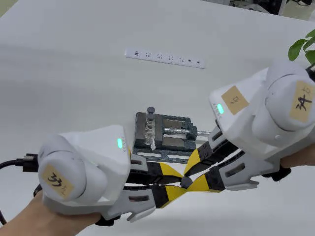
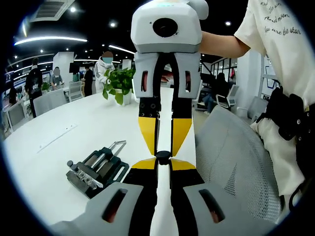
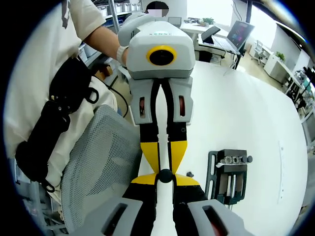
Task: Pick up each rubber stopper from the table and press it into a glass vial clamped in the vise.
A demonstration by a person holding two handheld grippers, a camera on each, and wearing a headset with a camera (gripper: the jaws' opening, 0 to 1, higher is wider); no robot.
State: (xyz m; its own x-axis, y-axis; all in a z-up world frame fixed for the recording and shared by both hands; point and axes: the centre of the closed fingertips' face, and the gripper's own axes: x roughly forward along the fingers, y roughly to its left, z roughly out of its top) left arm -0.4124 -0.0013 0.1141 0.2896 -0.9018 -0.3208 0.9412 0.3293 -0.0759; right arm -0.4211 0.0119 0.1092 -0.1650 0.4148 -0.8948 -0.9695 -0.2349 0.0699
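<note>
Near the bottom centre of the head view, above the white table [image 1: 74,78] and on the near side of the vise [image 1: 162,135]: one small dark rubber stopper [image 1: 186,182], caught between two sets of black-and-yellow jaws meeting tip to tip. From the lower left, left gripper [image 1: 181,183]; from the upper right, right gripper [image 1: 193,179]. Both clenched to a narrow gap onto the stopper from opposite sides. Same picture in each gripper view: own tips flanking the dark plug low in the frame, the other gripper's tips coming down on it from above. Impossible to tell which pair bears the hold.

Probably light, soft and grippy. Little danger of slipping out, more of squashing out of round or cocking sideways under a hard pinch. Best taken across the wider head end, leaving the narrower end free to enter a vial mouth. Too small here to tell which end faces which way.

Mid-frame in the head view, a row of clear glass vials [image 1: 149,130] upright in the vise. Stiff, smooth and breakable, so press straight down along the vial's axis, gently, with no sideways levering. At the far end of the row, a dark round cap [image 1: 151,110]: perhaps a stopper already seated, perhaps part of the vise, not clear which.
</note>
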